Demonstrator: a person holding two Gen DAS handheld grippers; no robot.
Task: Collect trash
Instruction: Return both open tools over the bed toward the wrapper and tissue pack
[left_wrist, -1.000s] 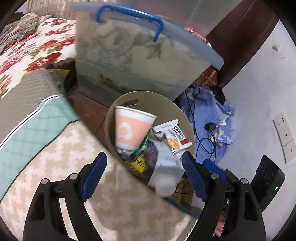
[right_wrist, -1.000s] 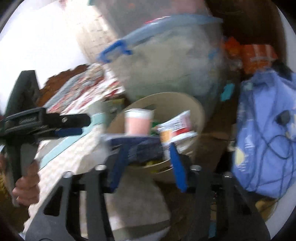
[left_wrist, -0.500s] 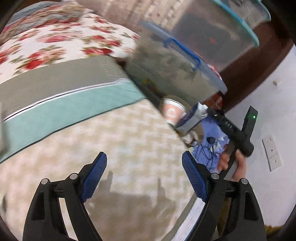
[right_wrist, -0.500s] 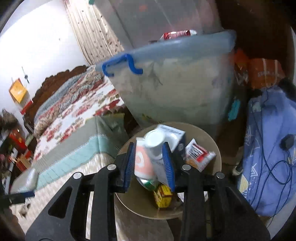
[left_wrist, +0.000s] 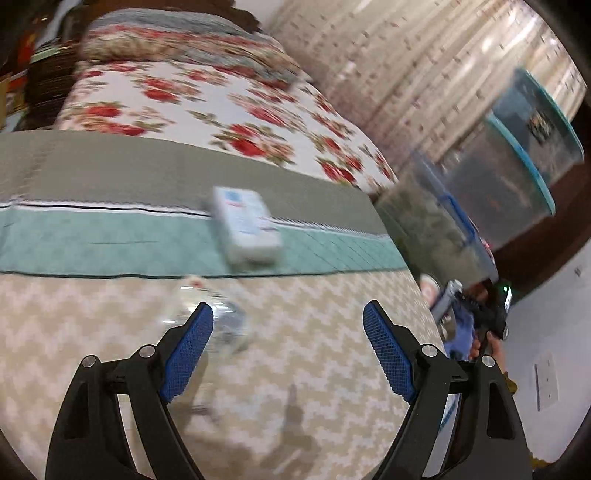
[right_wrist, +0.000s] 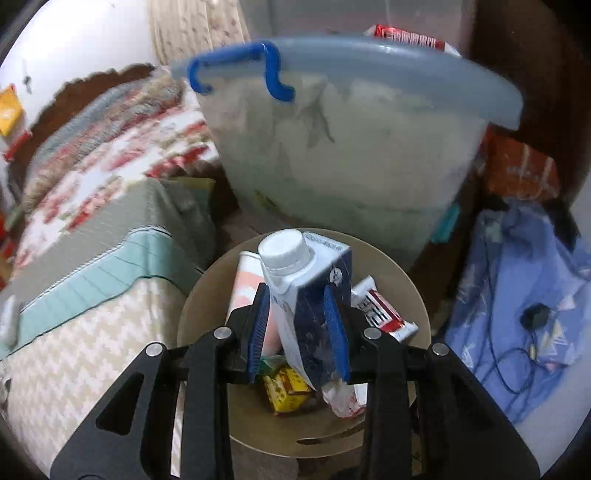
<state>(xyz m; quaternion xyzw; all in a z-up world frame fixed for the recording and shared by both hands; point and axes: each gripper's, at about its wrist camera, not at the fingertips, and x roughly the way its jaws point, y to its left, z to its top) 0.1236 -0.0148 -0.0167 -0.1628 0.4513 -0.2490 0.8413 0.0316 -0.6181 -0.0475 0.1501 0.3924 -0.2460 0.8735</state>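
My right gripper (right_wrist: 297, 314) is shut on a blue and white drink carton (right_wrist: 308, 284) with a white cap, held just above a round beige trash bin (right_wrist: 410, 291). The bin holds an orange paper cup (right_wrist: 243, 280), snack wrappers (right_wrist: 380, 314) and a yellow pack (right_wrist: 286, 387). My left gripper (left_wrist: 288, 328) is open and empty over the bed's zigzag blanket. A crumpled clear plastic bottle (left_wrist: 218, 317) lies by its left finger. A white and blue box (left_wrist: 245, 225) lies further on the teal stripe. The right gripper with the carton shows at the bed's right edge (left_wrist: 448, 299).
A lidded clear storage tub with blue handle (right_wrist: 351, 147) stands behind the bin, more tubs (left_wrist: 517, 155) beyond. A blue cloth with cables (right_wrist: 524, 295) lies right of the bin. The floral bedspread (left_wrist: 221, 107) covers the far bed.
My left gripper swung away from the bin to face the bed, bringing the bottle and box into view. My right gripper took the carton and brought it over the bin.
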